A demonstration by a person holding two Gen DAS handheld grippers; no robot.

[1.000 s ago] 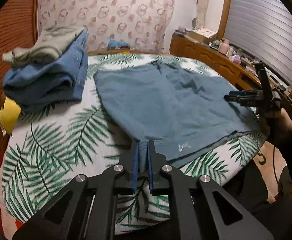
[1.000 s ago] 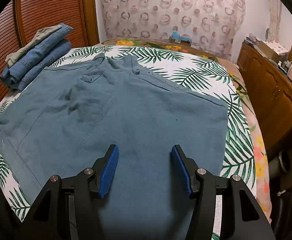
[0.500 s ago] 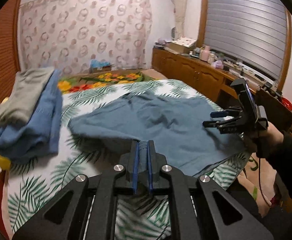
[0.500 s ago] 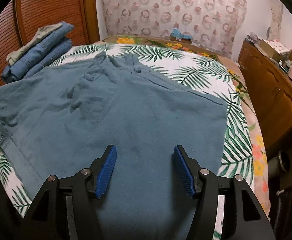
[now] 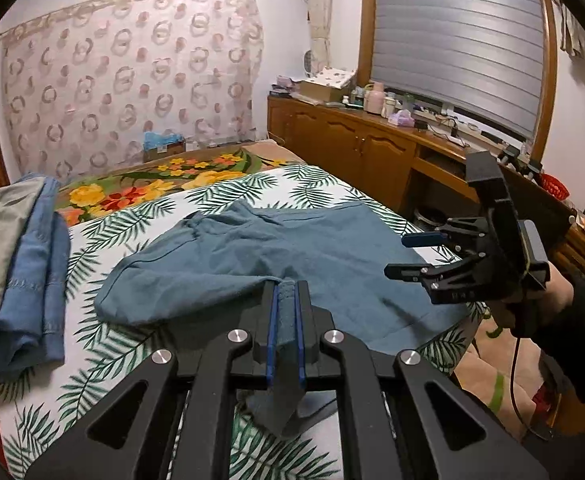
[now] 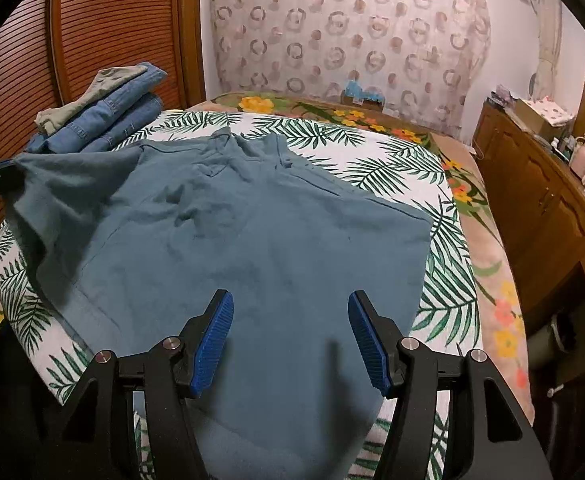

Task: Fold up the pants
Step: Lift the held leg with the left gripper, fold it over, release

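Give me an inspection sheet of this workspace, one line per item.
Surface: bed under a palm-leaf sheet, flowered blanket at the far end.
Job's things: teal pants spread flat, one corner lifted off the sheet.
Clutter: stack of folded jeans with a grey garment on top, at the bed's far left corner.
Grippers: left gripper with jaws shut on the pants' lifted corner; right gripper with jaws open, over the near part of the pants.
Cables: a black cable hangs below the right hand.
Surroundings: patterned curtain, wooden cabinet with small items, closed shutter.
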